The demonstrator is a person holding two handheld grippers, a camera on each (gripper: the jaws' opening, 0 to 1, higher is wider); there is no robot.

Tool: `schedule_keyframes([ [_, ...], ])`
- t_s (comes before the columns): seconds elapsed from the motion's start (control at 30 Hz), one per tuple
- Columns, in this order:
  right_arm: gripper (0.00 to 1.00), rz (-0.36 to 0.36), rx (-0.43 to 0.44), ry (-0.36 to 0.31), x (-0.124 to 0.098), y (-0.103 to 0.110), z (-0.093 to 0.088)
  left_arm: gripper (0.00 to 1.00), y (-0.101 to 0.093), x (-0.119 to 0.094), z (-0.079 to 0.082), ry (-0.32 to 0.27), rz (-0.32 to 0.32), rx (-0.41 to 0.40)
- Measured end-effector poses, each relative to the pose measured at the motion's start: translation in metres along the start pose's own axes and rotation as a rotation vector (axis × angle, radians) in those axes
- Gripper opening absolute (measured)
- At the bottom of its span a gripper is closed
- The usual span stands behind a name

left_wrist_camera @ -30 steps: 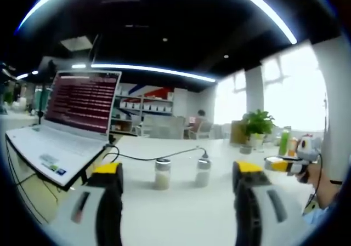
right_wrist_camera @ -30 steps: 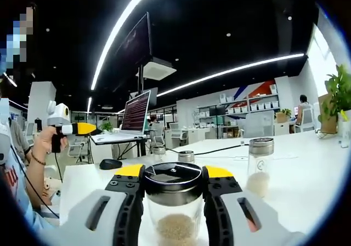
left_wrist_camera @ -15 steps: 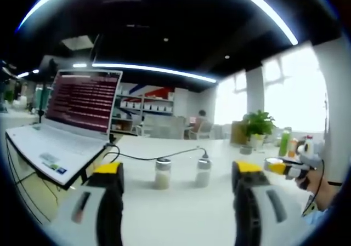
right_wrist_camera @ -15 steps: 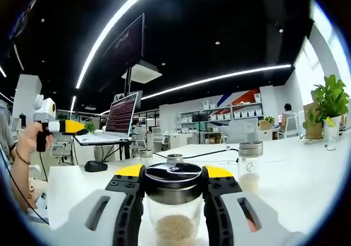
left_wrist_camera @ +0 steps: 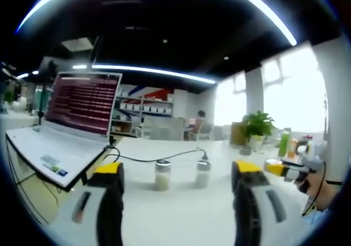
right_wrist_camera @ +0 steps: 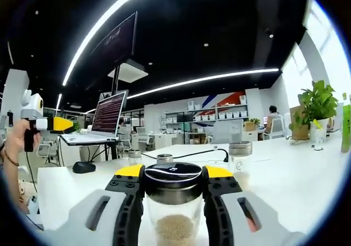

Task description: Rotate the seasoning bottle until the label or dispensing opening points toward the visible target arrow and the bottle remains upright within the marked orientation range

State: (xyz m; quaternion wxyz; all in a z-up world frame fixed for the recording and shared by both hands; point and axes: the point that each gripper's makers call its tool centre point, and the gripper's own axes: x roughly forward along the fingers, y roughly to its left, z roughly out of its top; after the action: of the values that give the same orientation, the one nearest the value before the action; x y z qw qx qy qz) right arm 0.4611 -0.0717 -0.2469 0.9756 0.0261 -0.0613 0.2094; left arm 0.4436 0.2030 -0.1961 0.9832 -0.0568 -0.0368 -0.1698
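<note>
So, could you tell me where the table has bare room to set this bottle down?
The white table lies bare to the right of the held seasoning bottle, past the jar, toward the potted plant. It is crowded behind the right gripper: two small jars, a cable and a mouse.

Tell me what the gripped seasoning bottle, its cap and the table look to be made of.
Seasoning bottle: clear glass or plastic; tan granules show through. Its cap: glossy dark top with a silvery band, likely metal or plated plastic. Table: smooth matte white, probably laminate.

Open office: dark ceiling [right_wrist_camera: 230,16], strip lights [left_wrist_camera: 153,70], bright windows [left_wrist_camera: 290,92], shelving [left_wrist_camera: 143,107].
</note>
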Motion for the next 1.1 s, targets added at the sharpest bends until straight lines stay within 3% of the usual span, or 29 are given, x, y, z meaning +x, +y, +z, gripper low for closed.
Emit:
schedule_keyframes([
  [0.2,0.42,-0.001,0.014,0.004,0.002,-0.002,0.000,0.84,0.000,0.002,-0.002,0.001,-0.002,-0.017],
  [0.23,0.45,-0.007,0.014,0.005,0.002,-0.003,0.001,0.84,-0.001,0.002,-0.002,0.001,-0.004,-0.019],
  [0.33,0.69,-0.001,-0.016,-0.006,0.003,-0.003,0.007,0.84,-0.003,0.003,-0.002,0.001,-0.008,-0.011],
  [0.37,0.71,-0.002,-0.022,-0.013,0.002,-0.004,0.010,0.84,-0.003,0.003,-0.002,0.002,-0.010,-0.011],
  [0.5,0.70,0.029,-0.012,-0.033,-0.003,-0.003,0.021,0.84,-0.005,0.004,-0.006,0.015,-0.023,-0.017],
  [0.6,0.68,0.077,0.013,0.000,-0.006,0.003,0.021,0.84,-0.005,0.004,-0.005,0.013,-0.025,-0.016],
  [0.7,0.65,0.136,0.007,-0.026,-0.009,0.010,0.038,0.85,-0.006,0.002,-0.004,0.014,-0.027,-0.013],
  [0.83,0.66,0.222,-0.044,0.083,-0.011,0.013,0.033,0.85,-0.009,0.001,-0.001,0.005,-0.044,-0.014],
  [0.97,0.66,0.267,-0.078,0.091,-0.010,0.004,0.035,0.85,-0.009,0.004,-0.006,0.021,-0.043,-0.015],
  [1.1,0.66,0.337,-0.047,0.099,-0.013,0.000,0.035,0.85,-0.010,0.005,-0.007,0.027,-0.045,-0.017],
])
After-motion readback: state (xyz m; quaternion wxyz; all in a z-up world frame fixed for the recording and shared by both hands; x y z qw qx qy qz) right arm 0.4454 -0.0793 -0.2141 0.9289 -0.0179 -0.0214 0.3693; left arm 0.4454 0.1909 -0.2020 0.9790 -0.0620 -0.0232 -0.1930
